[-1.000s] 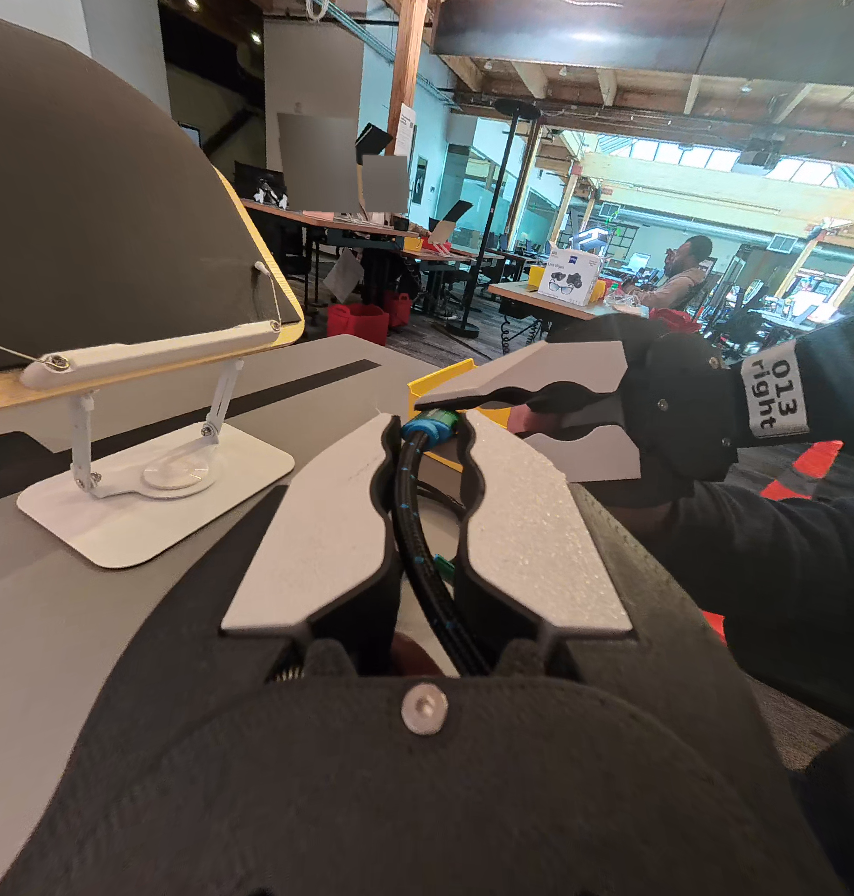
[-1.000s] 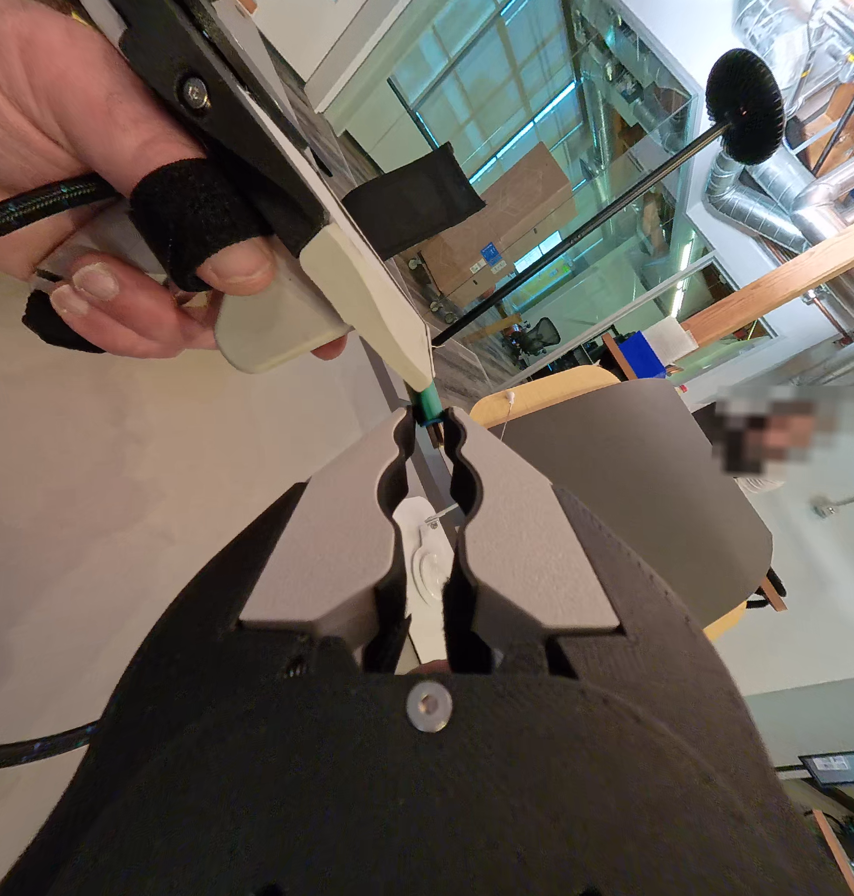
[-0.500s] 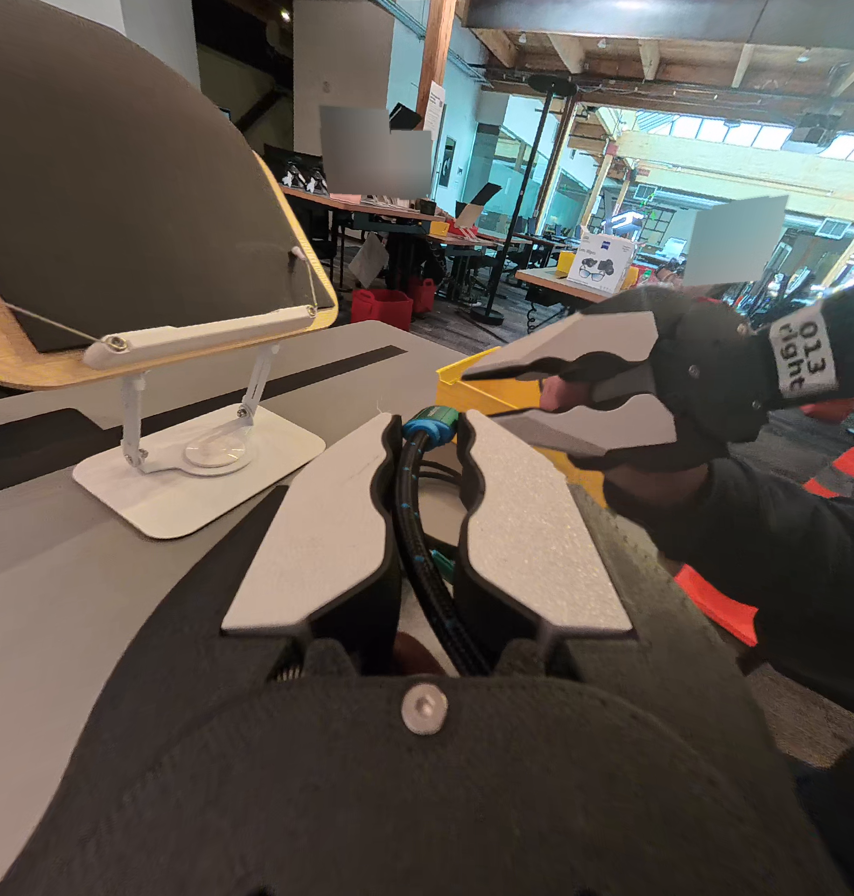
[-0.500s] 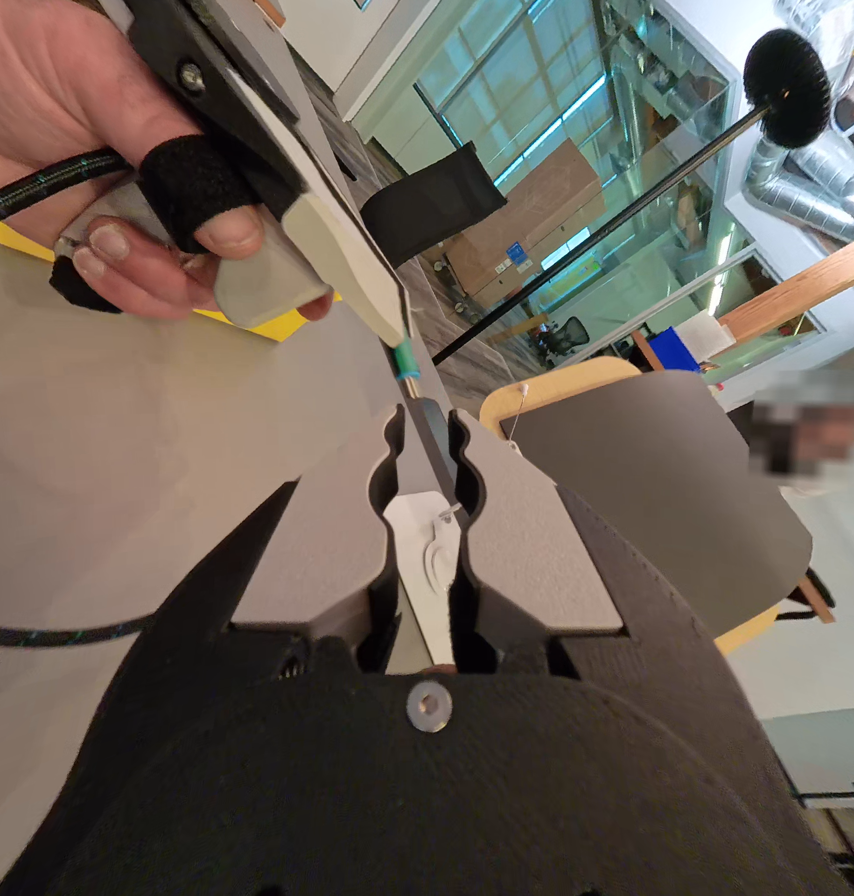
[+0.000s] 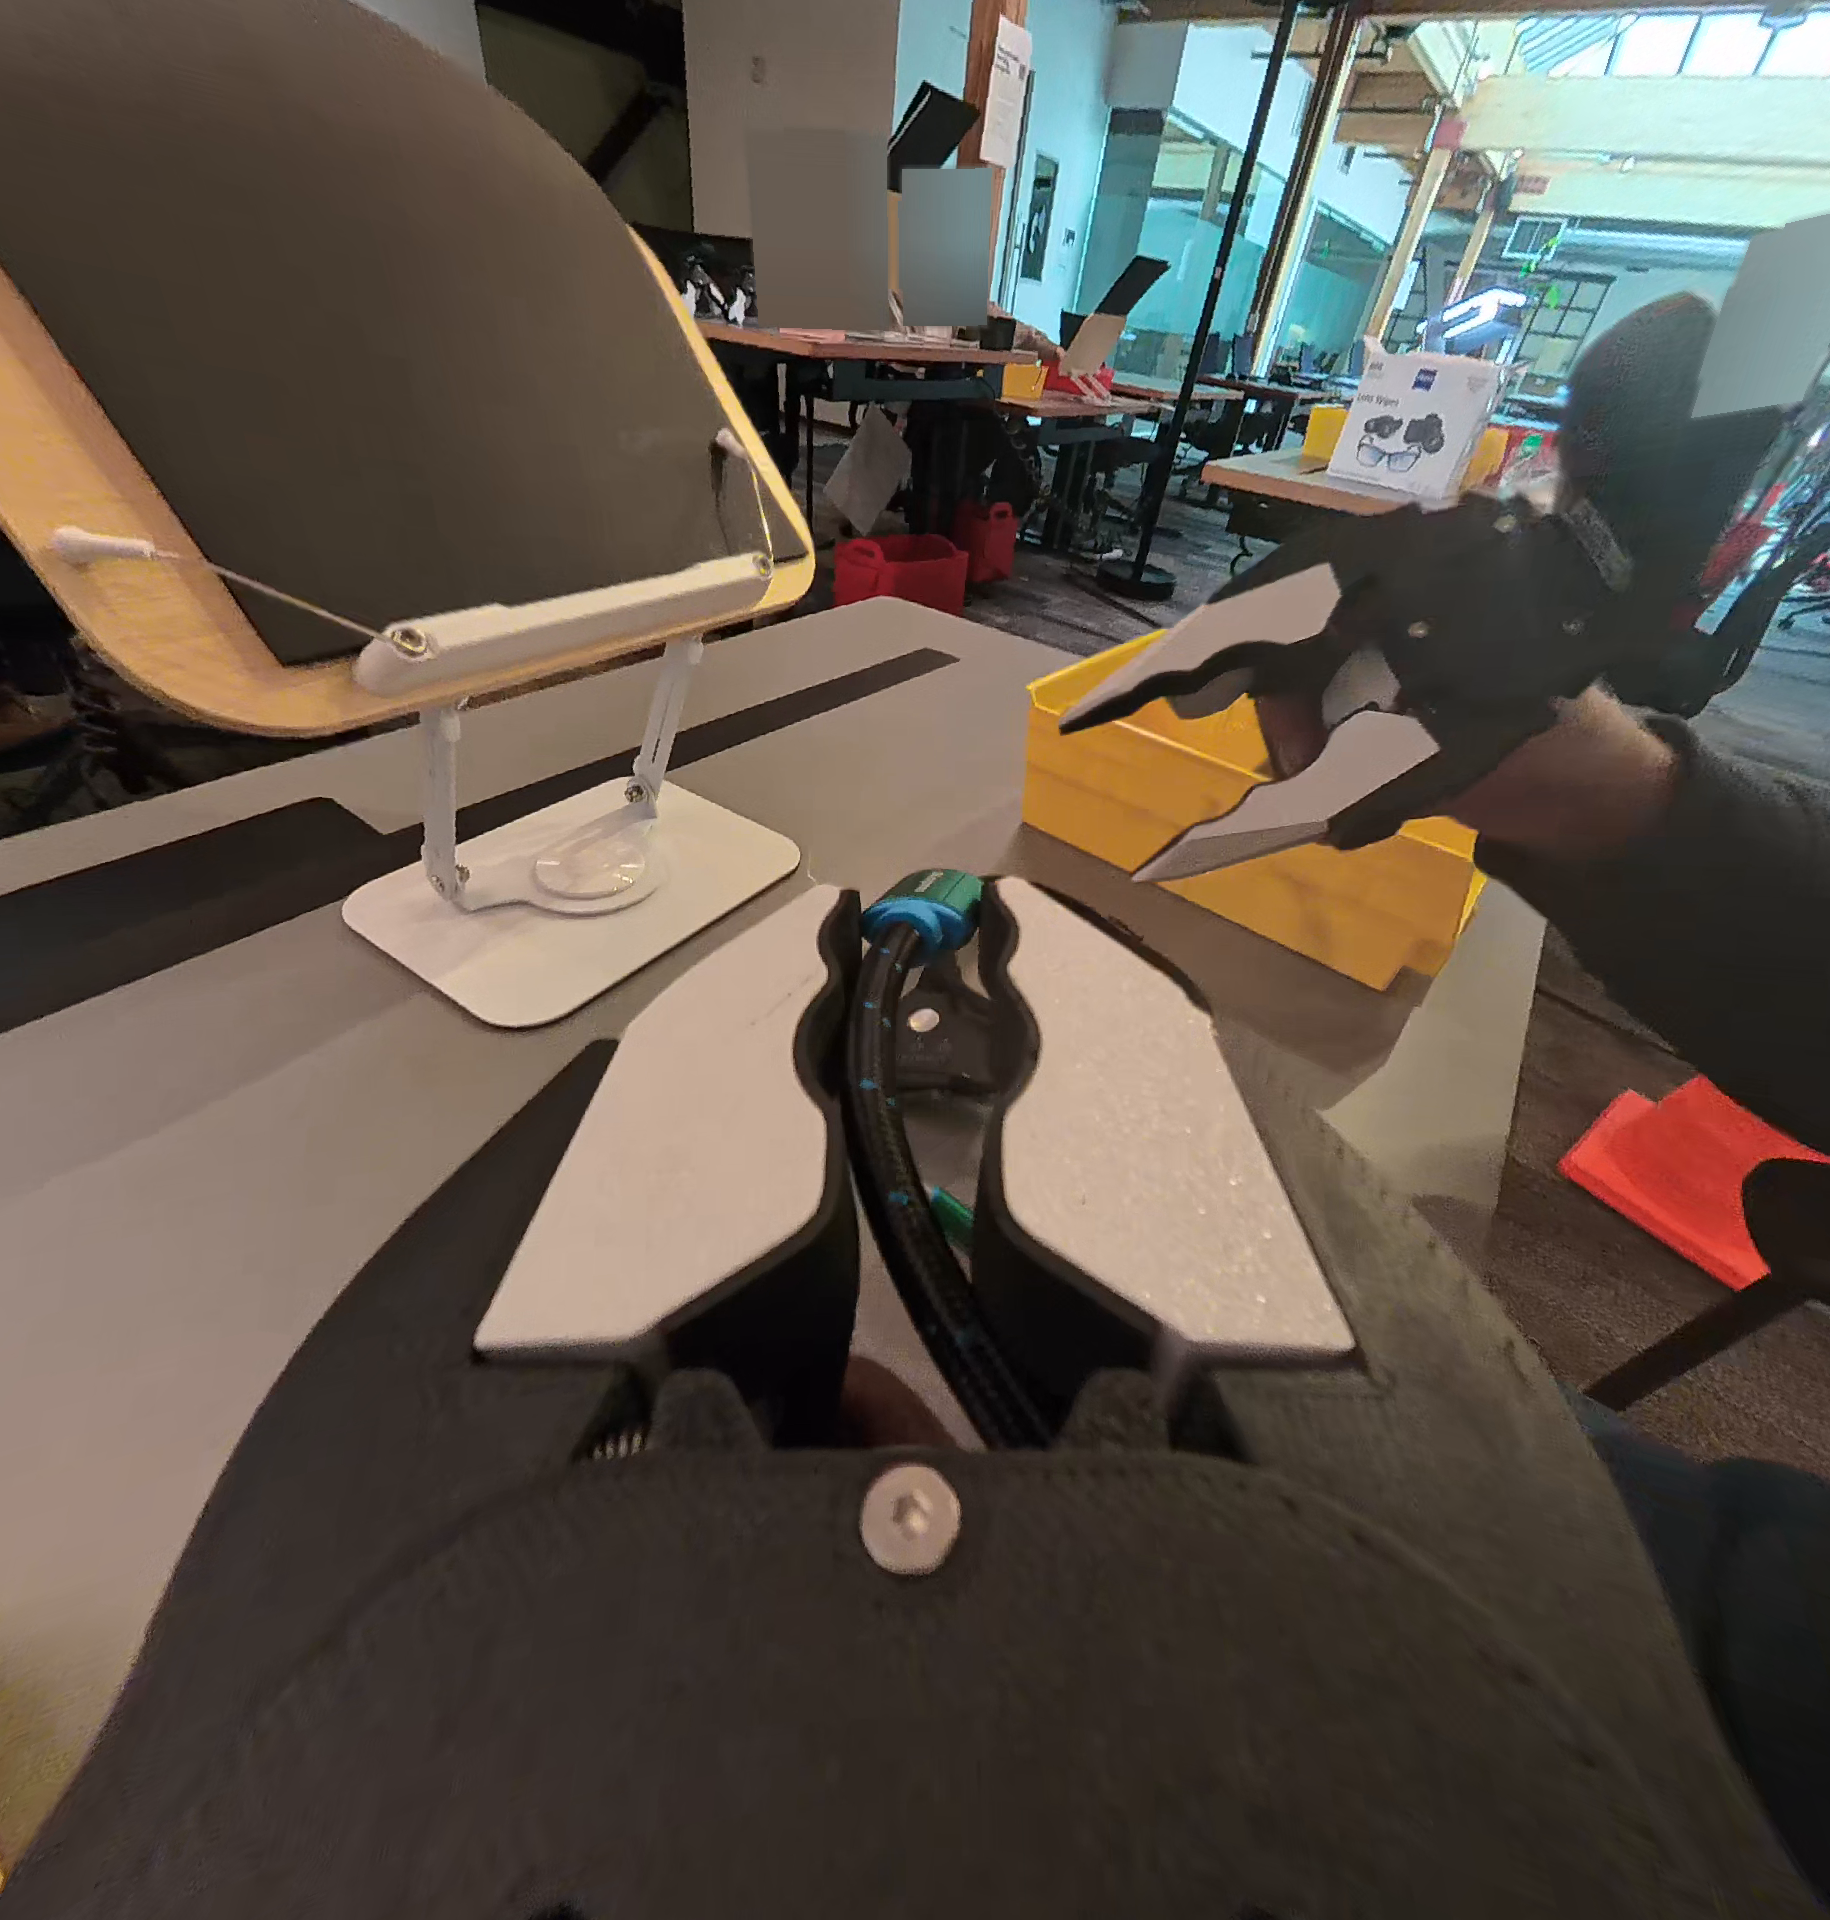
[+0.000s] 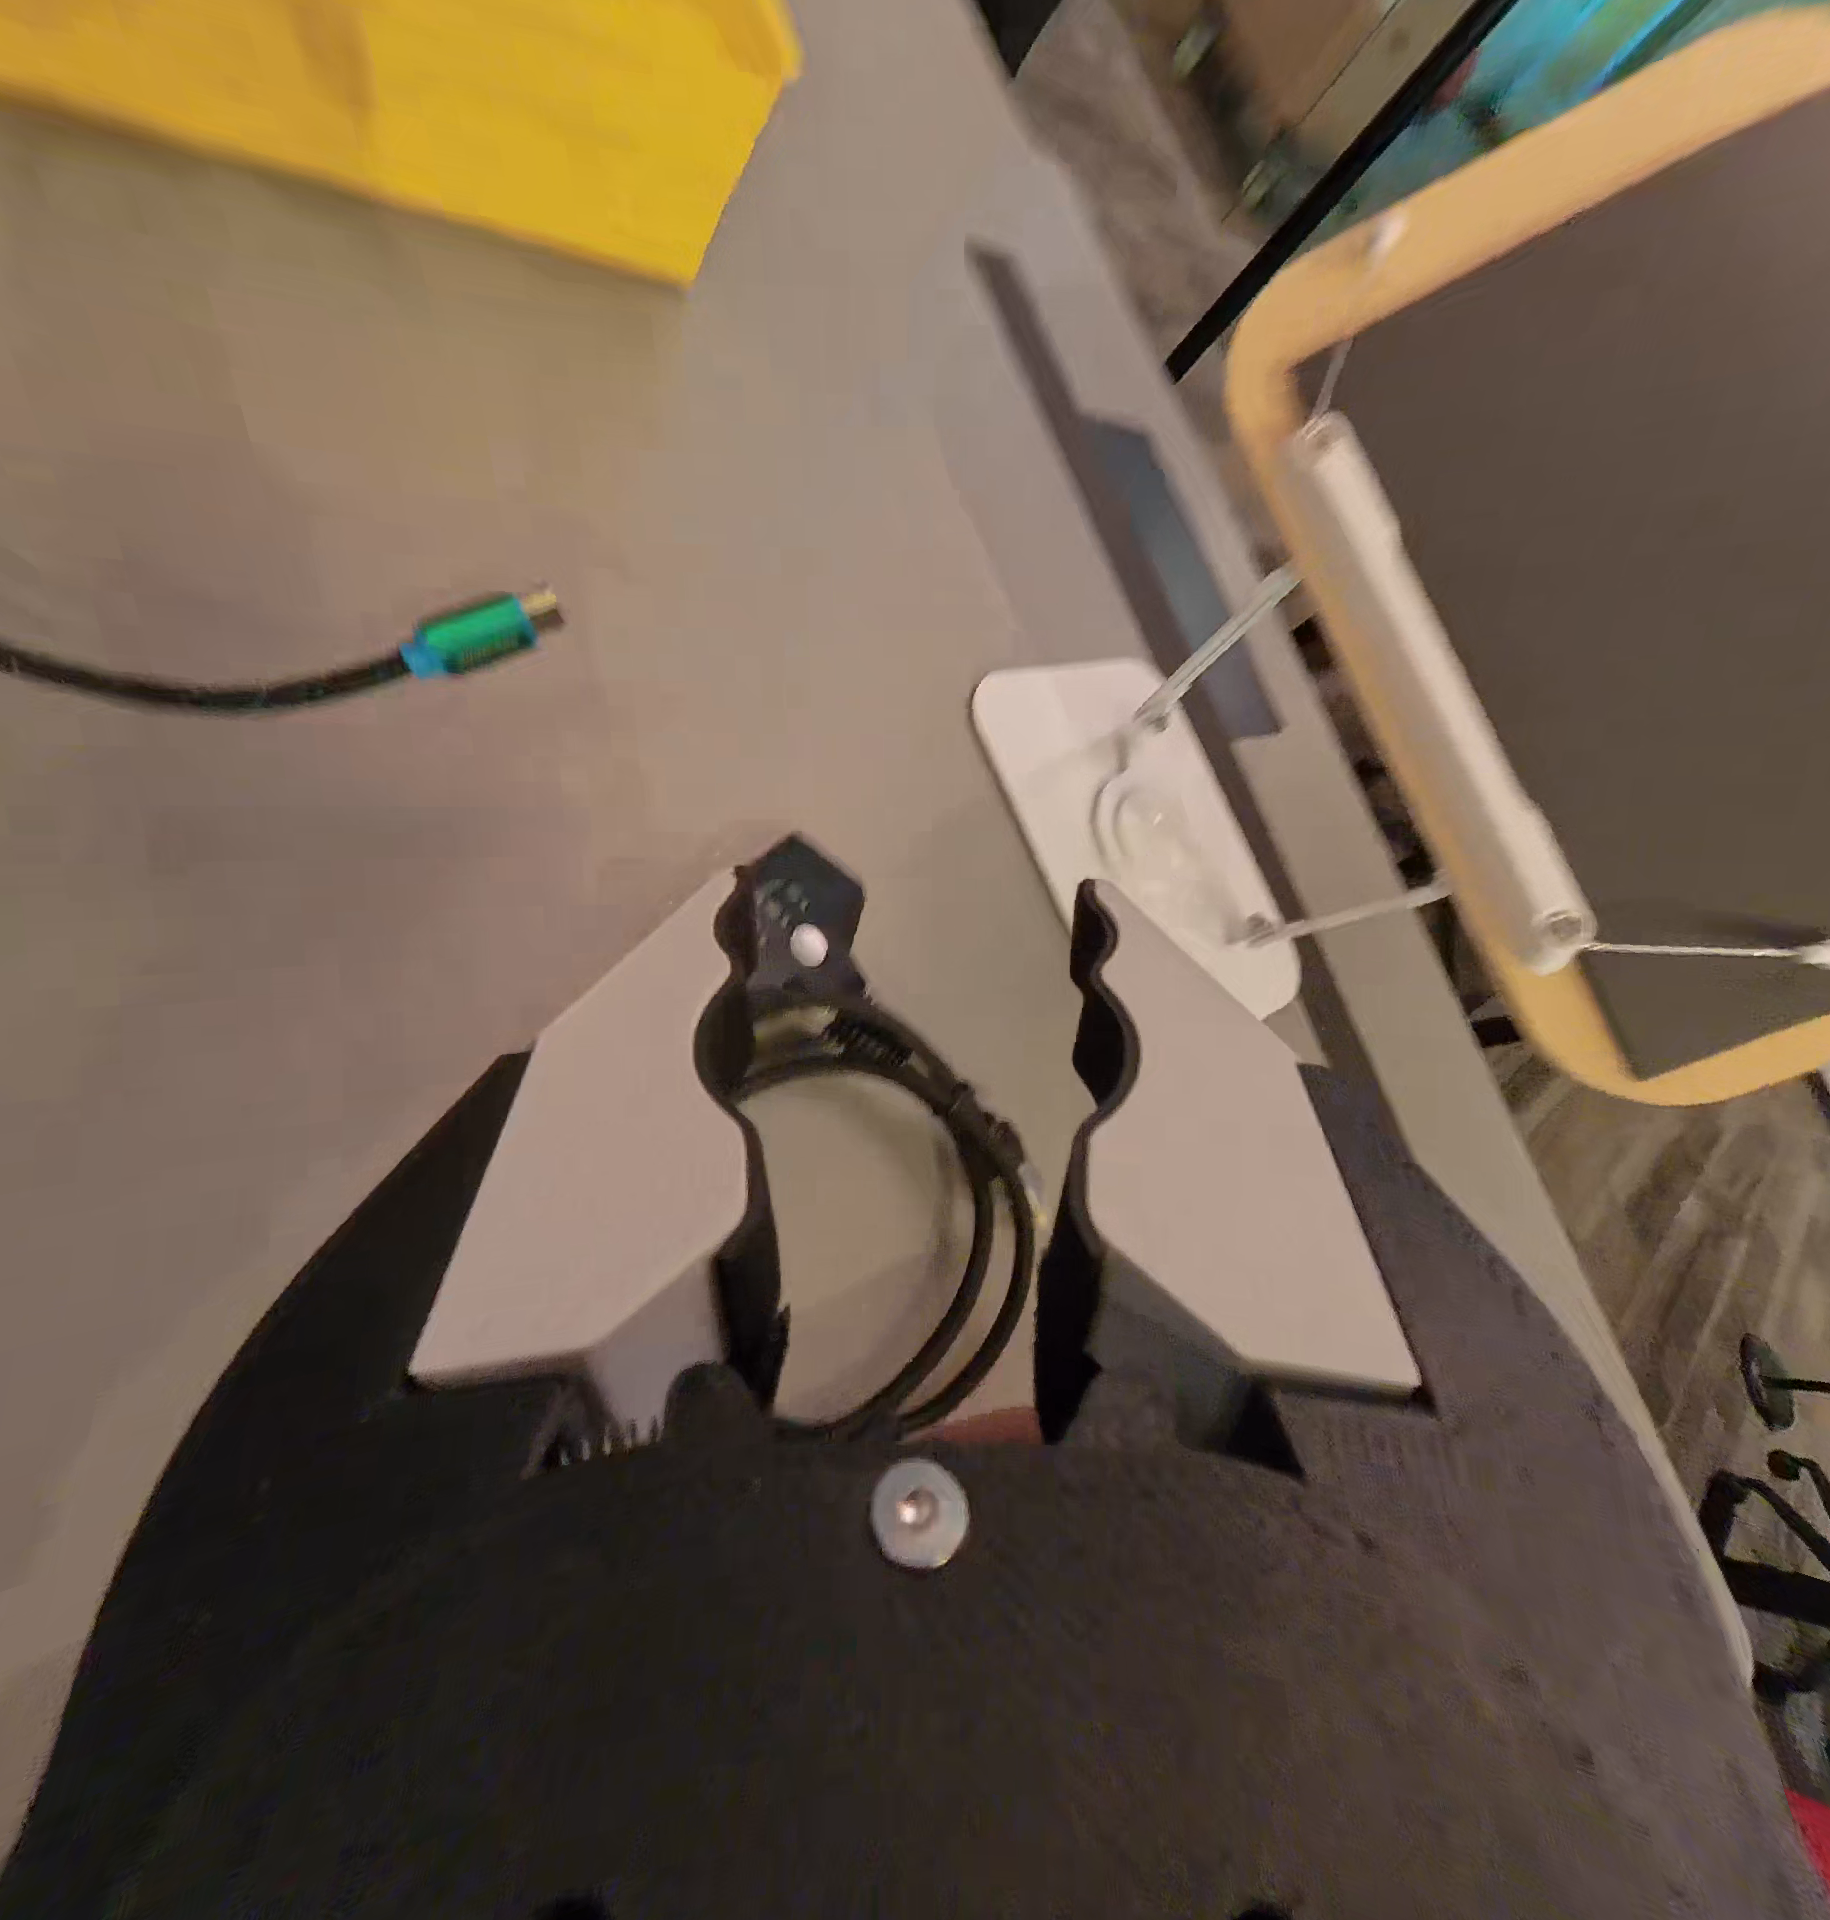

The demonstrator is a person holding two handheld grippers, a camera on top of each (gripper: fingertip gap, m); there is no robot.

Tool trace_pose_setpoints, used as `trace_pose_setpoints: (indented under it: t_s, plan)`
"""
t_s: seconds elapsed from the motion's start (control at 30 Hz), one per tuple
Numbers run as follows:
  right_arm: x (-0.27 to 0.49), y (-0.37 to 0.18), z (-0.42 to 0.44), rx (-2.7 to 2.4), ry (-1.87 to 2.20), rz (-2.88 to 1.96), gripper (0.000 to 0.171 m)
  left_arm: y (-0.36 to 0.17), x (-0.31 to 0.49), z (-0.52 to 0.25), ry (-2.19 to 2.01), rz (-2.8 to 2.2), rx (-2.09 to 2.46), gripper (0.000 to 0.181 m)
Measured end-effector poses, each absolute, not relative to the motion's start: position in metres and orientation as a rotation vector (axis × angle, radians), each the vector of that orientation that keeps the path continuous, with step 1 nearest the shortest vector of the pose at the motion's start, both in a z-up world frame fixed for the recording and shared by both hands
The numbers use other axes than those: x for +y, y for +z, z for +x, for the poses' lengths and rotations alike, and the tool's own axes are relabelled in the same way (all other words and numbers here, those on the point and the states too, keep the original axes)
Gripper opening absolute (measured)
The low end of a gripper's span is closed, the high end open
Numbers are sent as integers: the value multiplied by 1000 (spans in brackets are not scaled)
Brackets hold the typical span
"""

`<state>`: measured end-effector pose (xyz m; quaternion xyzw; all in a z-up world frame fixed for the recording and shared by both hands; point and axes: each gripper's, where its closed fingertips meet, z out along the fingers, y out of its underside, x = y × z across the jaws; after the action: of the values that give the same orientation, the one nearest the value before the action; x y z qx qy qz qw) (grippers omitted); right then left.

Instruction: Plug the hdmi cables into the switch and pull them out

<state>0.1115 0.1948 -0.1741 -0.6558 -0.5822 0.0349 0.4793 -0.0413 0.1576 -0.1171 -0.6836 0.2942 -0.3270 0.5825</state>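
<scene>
On the left, your left claw [image 5: 916,914] is pinched nearly shut on a green-ended cable plug [image 5: 926,902], the braided cord running back between its fingers. Just past its tip, on the grey table [image 5: 215,1122], sits the small black switch [image 5: 932,1039], which in the right wrist view has only its own thin lead coiled beside it. A second green plug [image 6: 480,642] lies loose on the table, well apart. So nothing looks plugged in yet; both insertions and pull-outs likely remain. On the right, your right claw [image 6: 906,914] is spread wide and holds nothing.
</scene>
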Motion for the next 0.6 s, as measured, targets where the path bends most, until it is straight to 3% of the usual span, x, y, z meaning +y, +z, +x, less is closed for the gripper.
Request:
trace_pose_setpoints:
  t_s: [0.17, 0.3, 0.47, 0.6]
  plan:
    - [205, -201, 119, -1625, 81, -1712, 67, -124, 157, -47, -766, -1611, 687, 21]
    - [219, -213, 98, -1730, 228, -1765, 61, -126, 158, -48, -771, -1611, 687, 21]
    - [244, -271, 104, -1968, 143, -1935, 63, -129, 160, -50, -772, -1616, 678, 21]
    - [241, -295, 111, -2132, 220, -2009, 50, -131, 162, -52, -785, -1622, 669, 21]
